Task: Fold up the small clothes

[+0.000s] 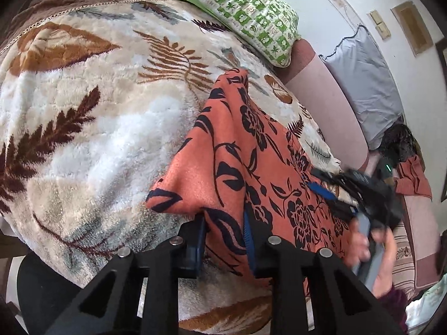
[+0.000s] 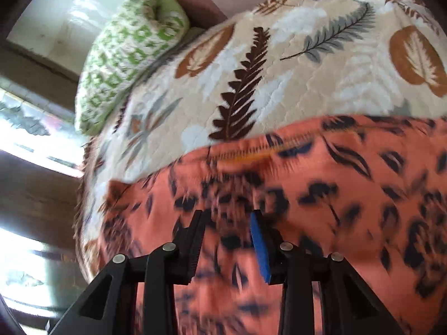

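Observation:
An orange cloth with a black floral print (image 1: 251, 150) lies partly lifted over a plush leaf-patterned blanket (image 1: 97, 117). My left gripper (image 1: 225, 237) has the cloth's near edge between its fingers and holds it raised. My right gripper also shows in the left wrist view (image 1: 332, 192), blurred, over the cloth's right edge. In the right wrist view the same cloth (image 2: 321, 195) fills the lower half, blurred, and my right gripper (image 2: 226, 240) stands with its fingers apart just above it. The blanket (image 2: 279, 69) lies beyond.
A green-and-white patterned pillow (image 1: 245, 14) (image 2: 125, 55) sits at the blanket's far edge. A grey-blue cushion (image 1: 366, 83), a dark bundle (image 1: 399, 142) and another orange cloth (image 1: 413, 178) rest on a pink sofa (image 1: 329, 106) at the right.

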{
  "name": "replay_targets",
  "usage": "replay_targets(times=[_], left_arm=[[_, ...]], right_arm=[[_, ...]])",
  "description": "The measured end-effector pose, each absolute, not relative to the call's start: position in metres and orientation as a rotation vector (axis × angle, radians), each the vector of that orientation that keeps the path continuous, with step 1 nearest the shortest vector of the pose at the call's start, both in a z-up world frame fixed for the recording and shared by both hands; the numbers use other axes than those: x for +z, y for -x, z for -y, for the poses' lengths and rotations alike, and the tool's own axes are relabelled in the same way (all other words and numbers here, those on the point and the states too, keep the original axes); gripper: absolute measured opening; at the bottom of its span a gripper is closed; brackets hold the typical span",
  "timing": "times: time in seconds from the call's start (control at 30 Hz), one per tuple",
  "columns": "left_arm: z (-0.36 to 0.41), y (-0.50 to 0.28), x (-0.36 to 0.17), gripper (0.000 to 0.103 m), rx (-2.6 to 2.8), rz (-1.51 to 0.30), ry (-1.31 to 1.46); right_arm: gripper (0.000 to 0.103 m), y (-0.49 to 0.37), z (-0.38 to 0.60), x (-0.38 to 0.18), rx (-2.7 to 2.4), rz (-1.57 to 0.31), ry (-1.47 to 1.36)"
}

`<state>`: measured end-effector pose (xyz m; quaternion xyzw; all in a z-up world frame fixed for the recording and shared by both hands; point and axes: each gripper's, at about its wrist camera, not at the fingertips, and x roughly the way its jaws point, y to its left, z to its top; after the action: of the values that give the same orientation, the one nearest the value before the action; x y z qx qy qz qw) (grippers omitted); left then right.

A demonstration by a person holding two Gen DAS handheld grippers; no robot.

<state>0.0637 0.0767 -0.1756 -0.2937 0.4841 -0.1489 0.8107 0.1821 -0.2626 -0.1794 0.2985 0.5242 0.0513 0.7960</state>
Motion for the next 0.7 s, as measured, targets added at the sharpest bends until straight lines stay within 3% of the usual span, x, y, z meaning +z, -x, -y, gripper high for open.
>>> replay_targets(times=[0.13,0.33,0.5,0.6,0.7], left_arm=[[-0.08,-0.062,-0.178,0.032,-0.31,-1.037,0.681],[-0.073,-0.068,-0.167,0.032,-0.3,-1.0,0.652],[-0.051,-0.065,-0.155,0.029,-0.286,-0.916,0.506],[-0.048,-0.069,-0.165,0.042,-0.251,-0.968,0.507],[-0.062,-0.076,-0.174,0.043,-0.234,-1.015,0.646]], right_arm=[[0.038,-0.121,0.266,-0.168,0.184,-1.111,-0.649],[0.038,-0.037,0.256,-0.19,0.238,-1.114,-0.563],[0.039,-0.024,0.267,-0.204,0.284,-1.062,-0.63],[0.039,-0.019,0.272,-0.204,0.302,-1.049,-0.644],[0.039,-0.018,0.267,-0.207,0.326,-1.019,-0.622]])
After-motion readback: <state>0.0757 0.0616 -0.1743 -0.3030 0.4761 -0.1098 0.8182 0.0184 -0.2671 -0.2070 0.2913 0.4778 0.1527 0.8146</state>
